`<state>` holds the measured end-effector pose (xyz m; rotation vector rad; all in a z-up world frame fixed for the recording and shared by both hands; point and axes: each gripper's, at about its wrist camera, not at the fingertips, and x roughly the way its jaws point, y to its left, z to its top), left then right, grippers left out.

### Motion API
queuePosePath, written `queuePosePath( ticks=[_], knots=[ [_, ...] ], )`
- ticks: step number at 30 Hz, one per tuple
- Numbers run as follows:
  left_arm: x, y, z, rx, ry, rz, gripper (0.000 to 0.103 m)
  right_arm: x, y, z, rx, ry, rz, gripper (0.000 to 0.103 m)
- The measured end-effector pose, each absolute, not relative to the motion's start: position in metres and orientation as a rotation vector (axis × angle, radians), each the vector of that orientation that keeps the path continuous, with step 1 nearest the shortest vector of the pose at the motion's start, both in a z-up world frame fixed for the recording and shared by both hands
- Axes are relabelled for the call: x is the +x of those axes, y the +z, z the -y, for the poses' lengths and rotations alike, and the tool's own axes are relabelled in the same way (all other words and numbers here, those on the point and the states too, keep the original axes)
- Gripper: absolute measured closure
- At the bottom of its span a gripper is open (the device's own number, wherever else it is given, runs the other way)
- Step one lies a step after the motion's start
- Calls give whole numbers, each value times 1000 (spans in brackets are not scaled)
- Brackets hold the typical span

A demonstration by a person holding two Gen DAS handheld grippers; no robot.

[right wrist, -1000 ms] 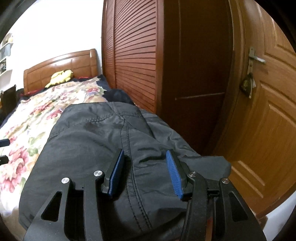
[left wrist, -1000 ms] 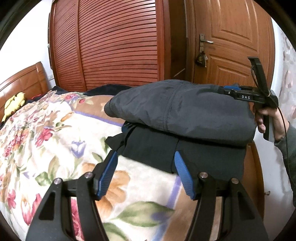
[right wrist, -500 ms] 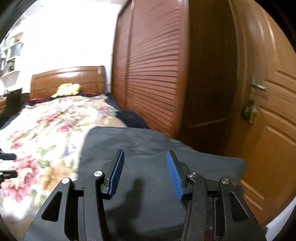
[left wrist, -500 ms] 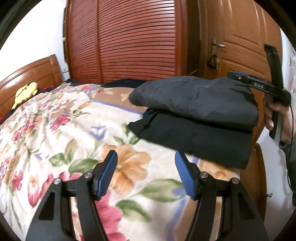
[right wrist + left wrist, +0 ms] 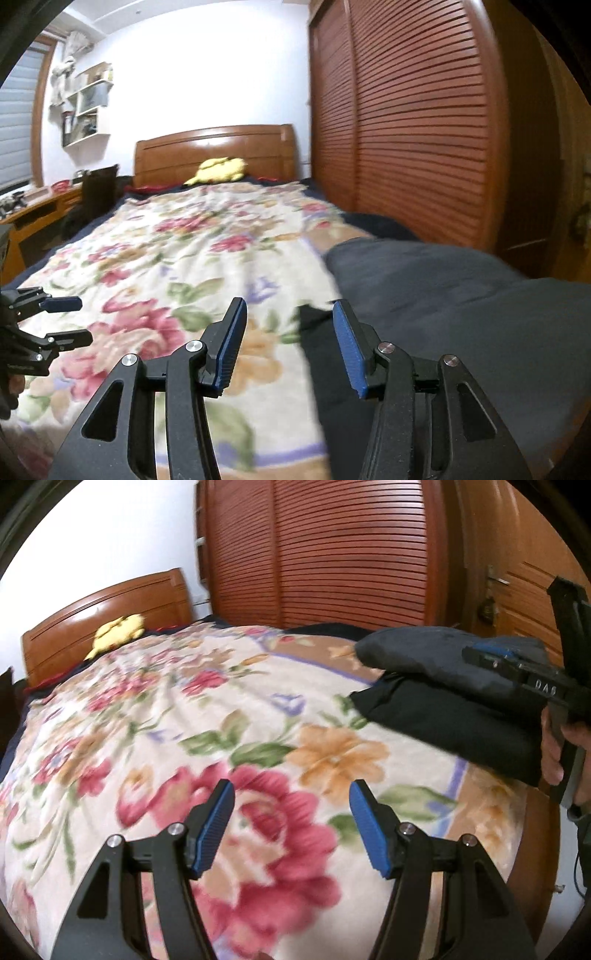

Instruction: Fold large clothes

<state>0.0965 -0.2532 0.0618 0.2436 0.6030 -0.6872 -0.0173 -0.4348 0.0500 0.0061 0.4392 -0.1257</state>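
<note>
— Blue-padded left claw (image 5: 291, 823) spread over floral blanket (image 5: 207, 716), nothing between. Right claw (image 5: 290, 345)?
— Spread too, empty, at the near edge of the clothes.
— Clothes?
— Folded, stacked at the bed's right edge: grey garment (image 5: 461, 295) atop black garment (image 5: 436, 720). Beyond, yellow plush (image 5: 218, 170) by headboard (image 5: 214, 147).

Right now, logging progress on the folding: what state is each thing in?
Grey garment: folded, stacked on the black one.
Black garment: folded, lying on the floral blanket.
Left gripper: open, empty.
Right gripper: open, empty.
Wardrobe doors: closed.
</note>
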Motion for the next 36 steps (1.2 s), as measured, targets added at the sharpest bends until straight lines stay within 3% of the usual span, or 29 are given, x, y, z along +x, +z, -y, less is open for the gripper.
queuePosePath(
  ticks=[7,17,36],
  knots=[
    [88,51,199,228,-588,-623,39,7,27,382,18,-24,-476,50],
    [72,35,132,170,-449,-627,39,16,2,301,-1,77,-538,31],
    [54,12,19,23,-211,-578,39,27,-33,166,-13,227,-544,29]
  ],
)
